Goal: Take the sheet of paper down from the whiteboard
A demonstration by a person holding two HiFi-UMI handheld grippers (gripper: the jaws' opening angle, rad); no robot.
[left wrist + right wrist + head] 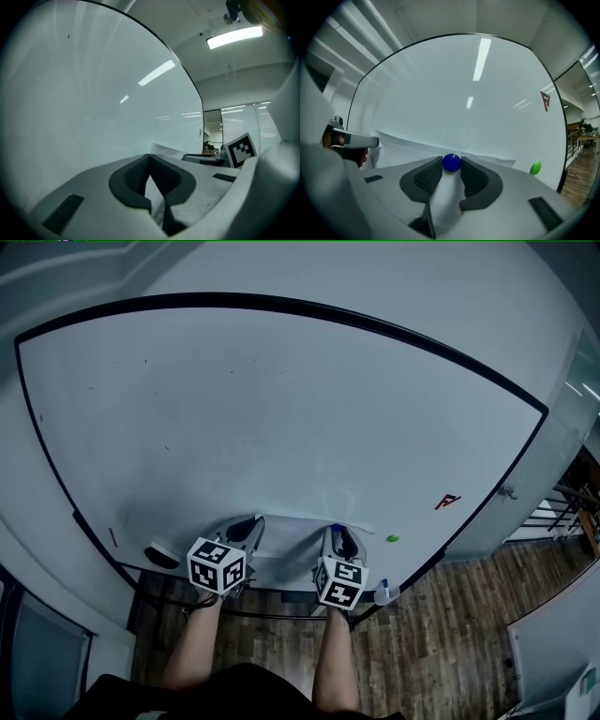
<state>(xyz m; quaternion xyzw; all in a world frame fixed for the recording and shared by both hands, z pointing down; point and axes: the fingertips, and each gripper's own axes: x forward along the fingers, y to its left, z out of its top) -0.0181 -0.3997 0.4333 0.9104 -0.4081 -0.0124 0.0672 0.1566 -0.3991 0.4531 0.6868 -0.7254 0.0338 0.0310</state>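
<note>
The sheet of paper lies against the lower part of the whiteboard, near its bottom edge; the left gripper has its jaws pressed together on the sheet's left end; the right gripper clamps the blue magnet between its pads at the sheet's upper right; a green magnet sits on the board beyond the sheet's right end.

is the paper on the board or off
On: the paper lies on the whiteboard, blue magnet on its edge between the right gripper's jaws.
</note>
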